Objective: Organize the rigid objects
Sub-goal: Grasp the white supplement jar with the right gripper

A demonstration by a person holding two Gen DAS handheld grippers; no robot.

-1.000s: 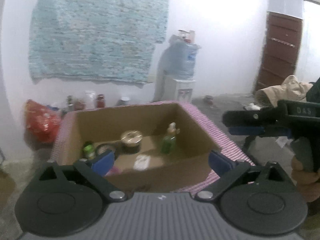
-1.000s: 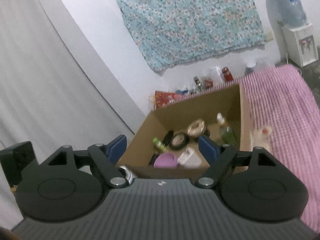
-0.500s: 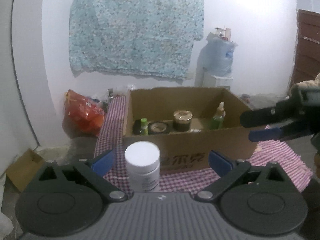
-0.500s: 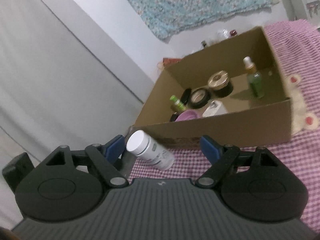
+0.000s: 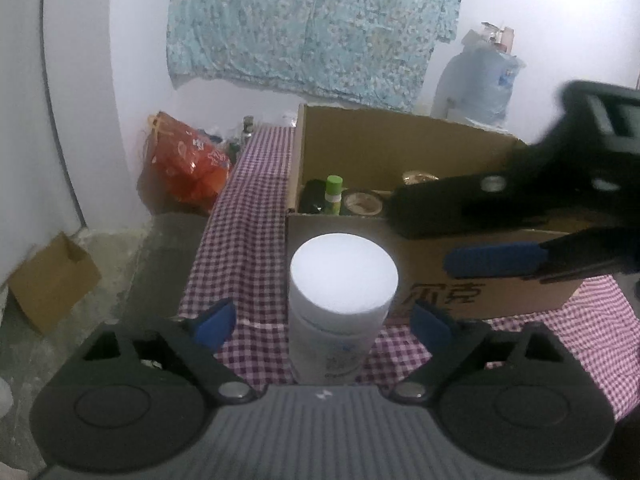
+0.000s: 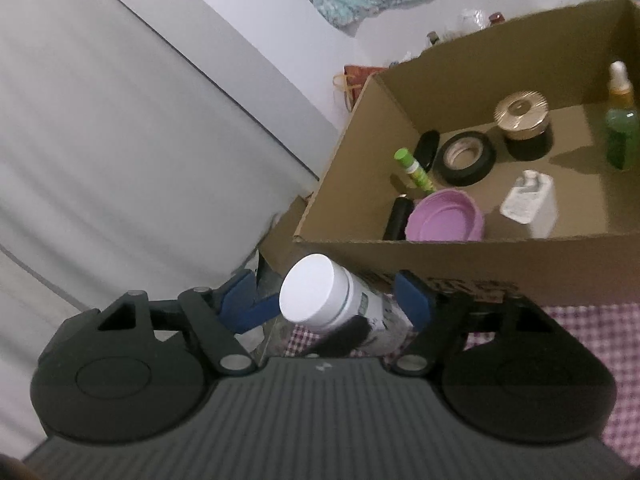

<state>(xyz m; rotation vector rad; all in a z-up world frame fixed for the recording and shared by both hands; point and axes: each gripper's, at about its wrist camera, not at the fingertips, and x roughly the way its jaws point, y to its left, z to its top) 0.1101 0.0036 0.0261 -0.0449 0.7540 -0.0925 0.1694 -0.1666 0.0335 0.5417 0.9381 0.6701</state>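
A white bottle [image 5: 343,280] with a white cap stands on the purple checked cloth [image 5: 236,240], in front of the cardboard box [image 5: 400,148]. My left gripper [image 5: 324,320] straddles it, jaws closing, with a gap between each blue pad and the bottle. From the right, my right gripper [image 5: 424,238] reaches in at cap height. In the right wrist view the same bottle [image 6: 320,300] sits between the right gripper [image 6: 326,300] pads, which are also closing and do not press on it. The box [image 6: 400,92] holds a tape roll [image 6: 466,158], a gold-lidded jar [image 6: 520,116] and several other items.
An orange bag [image 5: 188,168] lies on the floor left of the cloth, and a small cardboard box [image 5: 52,280] sits nearer. A water dispenser bottle [image 5: 476,80] stands behind the box. A grey curtain [image 6: 120,120] hangs at the left.
Both grippers dropped and closed in on the white bottle, which now stands between both pairs of fingers. The right gripper came in from the right, across the box front.
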